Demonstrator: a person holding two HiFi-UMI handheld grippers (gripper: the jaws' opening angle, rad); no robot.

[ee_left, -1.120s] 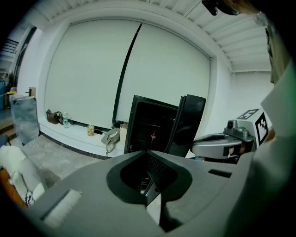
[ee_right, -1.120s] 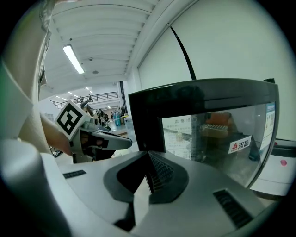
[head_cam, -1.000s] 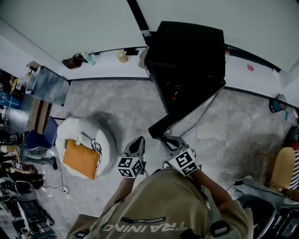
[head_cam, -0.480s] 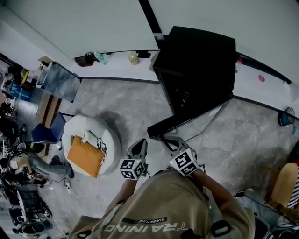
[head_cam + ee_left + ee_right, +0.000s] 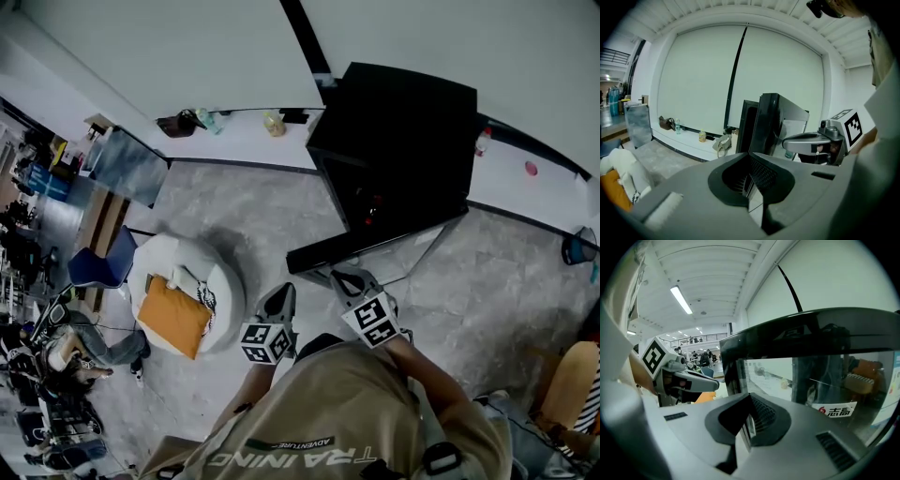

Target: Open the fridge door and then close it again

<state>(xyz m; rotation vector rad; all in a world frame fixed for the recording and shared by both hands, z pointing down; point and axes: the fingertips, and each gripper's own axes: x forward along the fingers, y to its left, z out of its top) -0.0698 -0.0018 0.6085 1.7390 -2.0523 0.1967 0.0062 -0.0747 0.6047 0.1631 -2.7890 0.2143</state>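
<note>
Right tongs (image 5: 345, 277) and left tongs (image 5: 280, 296) are both pinched together, empty. Best to push the open fridge door (image 5: 370, 246) squarely near its free edge, steadily.

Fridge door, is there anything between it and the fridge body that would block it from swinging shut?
Nothing visible does. The floor between the open fridge door and the fridge looks bare, and the left gripper and right gripper sit on its outer side.

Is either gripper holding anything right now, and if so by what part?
Nothing is held. The left gripper and the right gripper both have their jaws together with nothing between them; the right one is just close to the open fridge door.
</note>
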